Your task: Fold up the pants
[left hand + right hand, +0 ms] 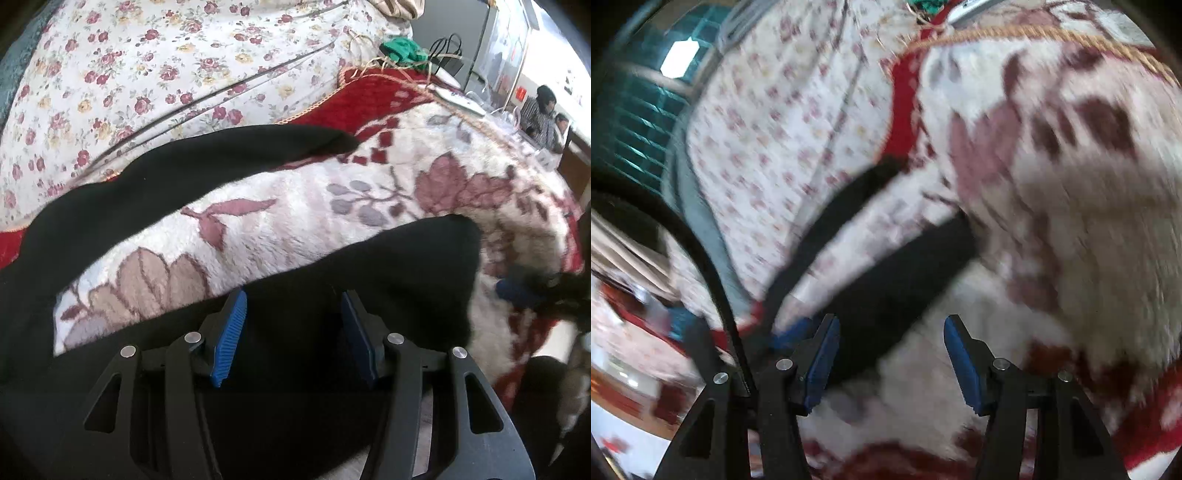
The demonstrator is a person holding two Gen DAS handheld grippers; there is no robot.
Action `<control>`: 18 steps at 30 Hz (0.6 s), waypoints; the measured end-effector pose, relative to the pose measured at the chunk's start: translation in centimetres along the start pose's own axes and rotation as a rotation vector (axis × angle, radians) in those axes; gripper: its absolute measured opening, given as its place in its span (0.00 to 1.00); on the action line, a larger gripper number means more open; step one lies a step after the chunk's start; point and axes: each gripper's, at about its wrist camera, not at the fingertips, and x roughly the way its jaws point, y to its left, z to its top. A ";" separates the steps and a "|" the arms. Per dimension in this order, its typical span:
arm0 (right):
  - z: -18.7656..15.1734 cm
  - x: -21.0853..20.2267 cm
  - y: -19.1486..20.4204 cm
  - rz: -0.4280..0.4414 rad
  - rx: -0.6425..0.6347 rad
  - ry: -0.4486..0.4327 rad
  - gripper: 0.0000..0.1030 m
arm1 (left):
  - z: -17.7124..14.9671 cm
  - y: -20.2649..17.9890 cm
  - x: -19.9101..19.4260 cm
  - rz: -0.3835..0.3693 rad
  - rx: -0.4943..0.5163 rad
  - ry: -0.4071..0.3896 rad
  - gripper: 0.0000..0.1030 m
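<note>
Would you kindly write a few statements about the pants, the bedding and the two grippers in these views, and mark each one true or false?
1. The pants are black. True.
2. The two pant legs lie stacked on each other. False: they are spread apart, with the fleece blanket showing between them.
3. The left gripper has its jaws apart over black fabric. True.
4. The right gripper is clamped on a pant leg. False: its jaws stand apart, and the pads do not press on anything.
5. The fleece blanket is plain blue. False: it is white with a leaf pattern and a red border.
6. A floral sheet lies beyond the blanket. True.
</note>
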 end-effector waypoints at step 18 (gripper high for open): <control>4.7 -2.6 3.3 0.203 -0.025 -0.226 0.60 | -2.0 -0.7 -1.5 -0.042 -0.002 0.012 0.52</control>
